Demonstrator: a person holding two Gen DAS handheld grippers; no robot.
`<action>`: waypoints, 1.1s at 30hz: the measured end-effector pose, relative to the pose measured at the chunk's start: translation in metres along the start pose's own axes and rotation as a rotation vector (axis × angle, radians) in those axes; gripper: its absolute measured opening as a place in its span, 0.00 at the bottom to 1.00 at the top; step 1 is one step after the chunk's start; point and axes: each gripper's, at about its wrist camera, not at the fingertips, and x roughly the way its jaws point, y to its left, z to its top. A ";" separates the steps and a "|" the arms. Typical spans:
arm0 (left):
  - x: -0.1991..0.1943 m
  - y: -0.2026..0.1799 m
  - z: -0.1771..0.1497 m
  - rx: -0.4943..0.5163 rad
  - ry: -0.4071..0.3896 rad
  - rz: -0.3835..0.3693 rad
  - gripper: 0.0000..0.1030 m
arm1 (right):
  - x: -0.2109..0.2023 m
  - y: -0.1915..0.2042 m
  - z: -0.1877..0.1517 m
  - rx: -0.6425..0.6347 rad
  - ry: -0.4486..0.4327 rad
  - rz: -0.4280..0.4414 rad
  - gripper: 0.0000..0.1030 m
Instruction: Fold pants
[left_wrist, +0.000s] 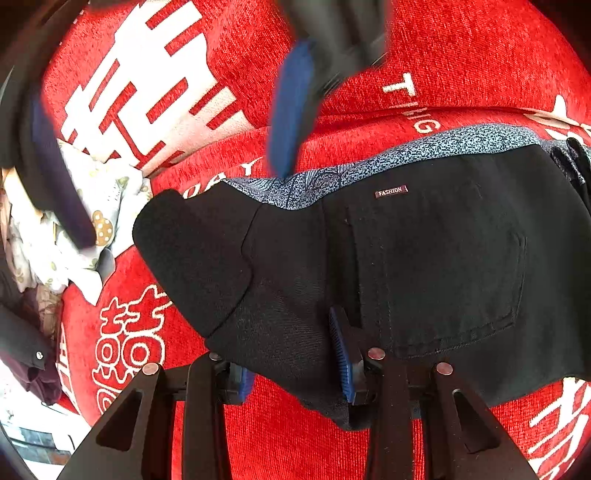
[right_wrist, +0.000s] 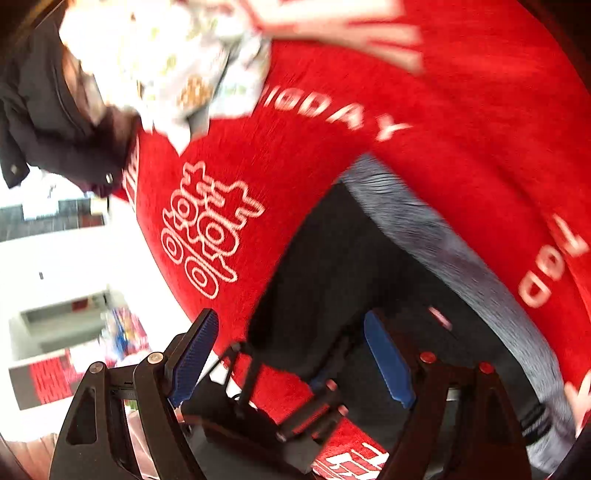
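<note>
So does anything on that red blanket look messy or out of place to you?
A little. The black pants are only roughly folded: one rounded flap juts past the bundle, and the blue speckled lining peeks out along the far edge. A crumpled pale printed cloth also lies at the blanket's edge. Nothing looks torn or spilled.

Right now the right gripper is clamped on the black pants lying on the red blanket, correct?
Not quite. The right gripper is open and holds nothing, as the right wrist view shows. The black pants do lie on the red blanket.
</note>
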 end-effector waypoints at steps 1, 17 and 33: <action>0.001 -0.002 0.001 -0.001 -0.001 0.002 0.36 | 0.007 0.002 0.003 -0.003 0.023 0.001 0.82; -0.088 -0.018 0.044 0.038 -0.187 -0.044 0.36 | -0.064 -0.054 -0.068 0.091 -0.200 0.223 0.18; -0.204 -0.190 0.111 0.249 -0.395 -0.262 0.36 | -0.215 -0.196 -0.289 0.264 -0.672 0.322 0.19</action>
